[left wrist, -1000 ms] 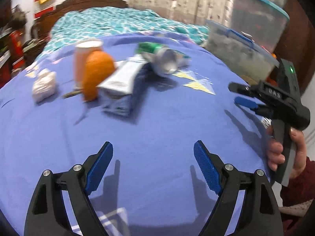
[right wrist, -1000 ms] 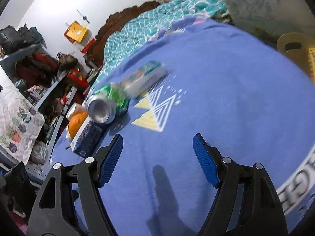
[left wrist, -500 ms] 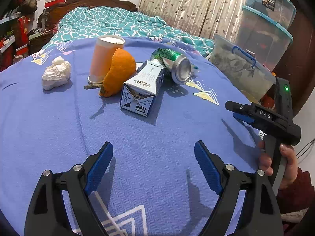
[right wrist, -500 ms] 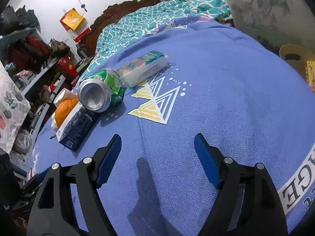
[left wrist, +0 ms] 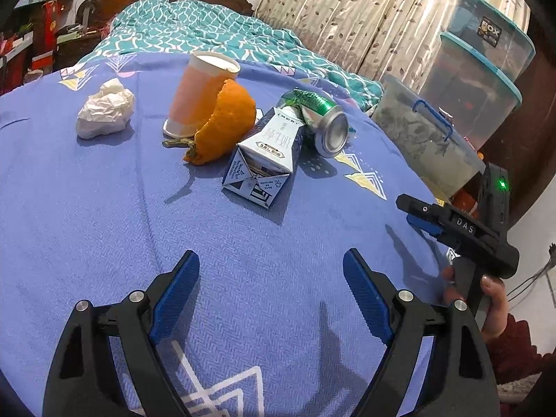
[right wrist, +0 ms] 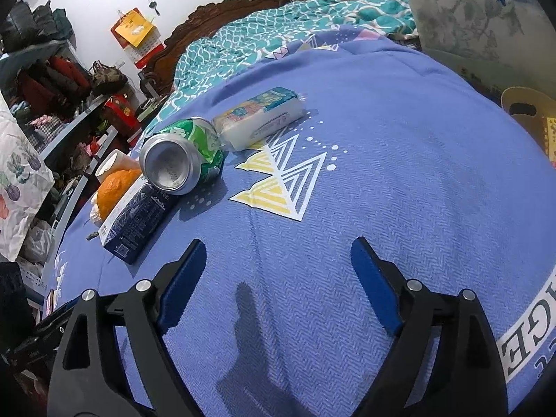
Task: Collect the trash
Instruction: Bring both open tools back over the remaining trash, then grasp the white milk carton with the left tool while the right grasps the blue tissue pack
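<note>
Trash lies on a blue bedsheet: a crumpled white paper ball, an upturned paper cup, an orange peel, a blue-and-white milk carton and a green can on its side. In the right wrist view the can rests against the carton, with a tissue pack just behind it. My left gripper stands open over bare sheet, short of the carton. My right gripper has nothing between its fingers and its jaws are opening; it shows at the right in the left wrist view.
Stacked clear storage bins and a lidded bin stand past the bed's right edge. A teal quilt and wooden headboard lie beyond the trash. A yellow basket sits right of the bed. Cluttered shelves fill the left.
The left wrist view has shifted and rolled, so the trash sits closer and more central. The right gripper's fingers have spread wider.
</note>
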